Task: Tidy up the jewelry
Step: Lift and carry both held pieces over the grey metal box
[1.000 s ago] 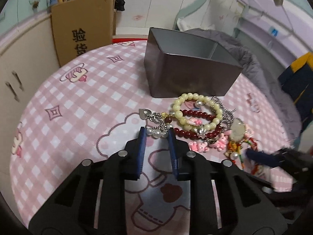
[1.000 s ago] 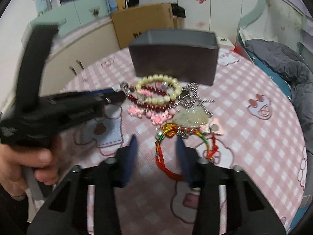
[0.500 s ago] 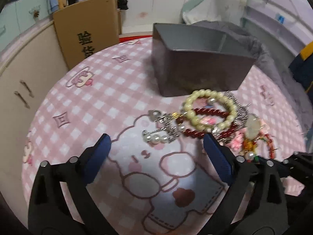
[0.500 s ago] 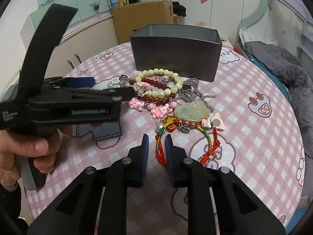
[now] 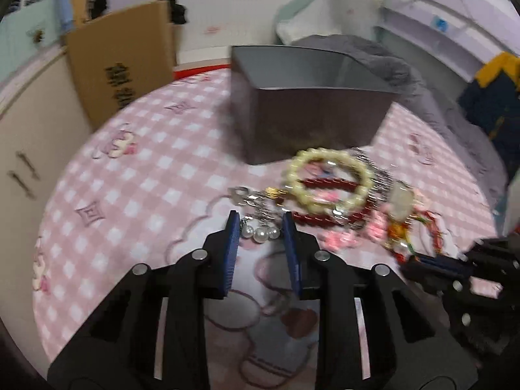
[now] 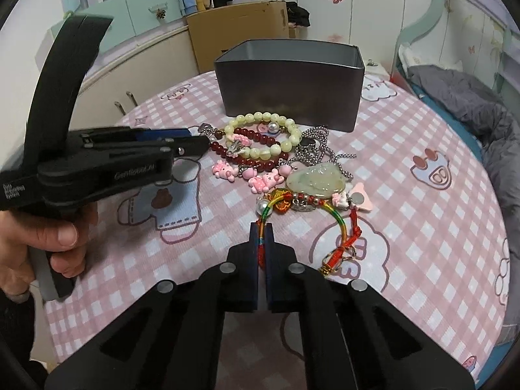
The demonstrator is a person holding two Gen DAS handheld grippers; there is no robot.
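Note:
A pile of jewelry lies on the pink checked tablecloth in front of a dark metal box. It holds a cream bead bracelet, a dark red bead bracelet, a jade pendant and a red and rainbow cord bracelet. My right gripper is shut on the cord bracelet's near end. My left gripper is partly open, its pads on either side of a pearl charm strand. The box and the cream bracelet also show in the blurred left wrist view.
A cardboard box stands behind the table by cream cabinets. A bed with grey bedding is at the right. The table edge curves round close at left and right. A hand holds the left gripper.
My left gripper narrowed from wide open and moved forward around the pearl strand. My right gripper closed fully onto the cord bracelet.

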